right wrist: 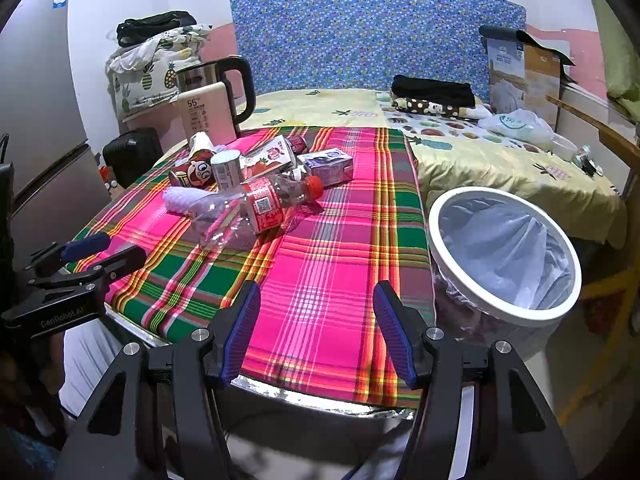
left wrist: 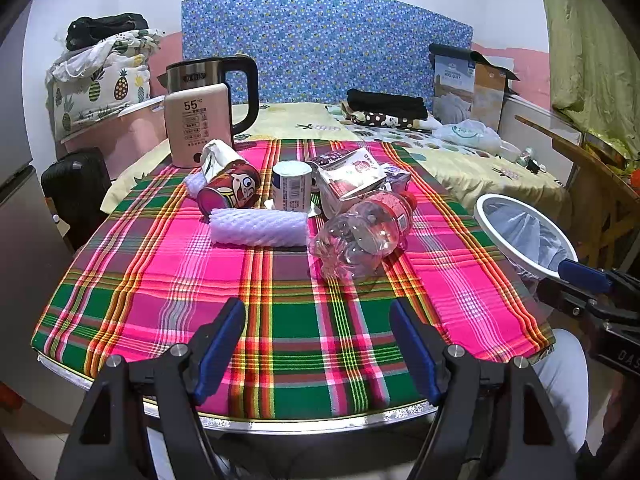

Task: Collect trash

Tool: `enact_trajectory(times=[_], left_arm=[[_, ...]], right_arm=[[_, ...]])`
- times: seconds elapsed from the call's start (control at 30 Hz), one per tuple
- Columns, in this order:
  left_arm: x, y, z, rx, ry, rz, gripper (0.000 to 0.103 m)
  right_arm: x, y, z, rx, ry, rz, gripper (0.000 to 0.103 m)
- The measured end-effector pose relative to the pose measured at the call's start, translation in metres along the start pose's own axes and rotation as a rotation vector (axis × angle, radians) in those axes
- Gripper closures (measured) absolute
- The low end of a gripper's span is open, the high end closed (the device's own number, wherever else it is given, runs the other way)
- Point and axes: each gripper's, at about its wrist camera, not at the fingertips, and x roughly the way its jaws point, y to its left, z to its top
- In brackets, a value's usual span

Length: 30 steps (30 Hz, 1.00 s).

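Note:
Trash lies in a cluster on the plaid tablecloth (left wrist: 280, 320): a crushed clear bottle (left wrist: 362, 236) with a red cap, a white foam net (left wrist: 260, 227), a red cartoon can (left wrist: 230, 192), a white can (left wrist: 292, 186) and milk cartons (left wrist: 352, 178). The bottle (right wrist: 256, 210) also shows in the right wrist view. A white-rimmed bin (right wrist: 504, 256) with a clear liner stands beside the table's right edge. My left gripper (left wrist: 318, 340) is open and empty over the near table edge. My right gripper (right wrist: 318, 324) is open and empty over the near right corner.
An electric kettle (left wrist: 208, 120) stands at the table's far left corner. A bed (left wrist: 460, 160) with folded clothes, a plastic bag and a cardboard box lies behind. A fridge (right wrist: 36, 120) is at the left, and a wooden frame (left wrist: 592, 184) at the right.

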Motion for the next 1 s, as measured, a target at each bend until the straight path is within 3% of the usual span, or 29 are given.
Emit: enact_trajectory(times=[1.0], left_arm=[[-0.0063,0.0017,0.0067,0.004,-0.013,0.006,0.027]], right_arm=[[-0.0011,0.0002,-0.0002,0.0,-0.001,-0.002,0.043]])
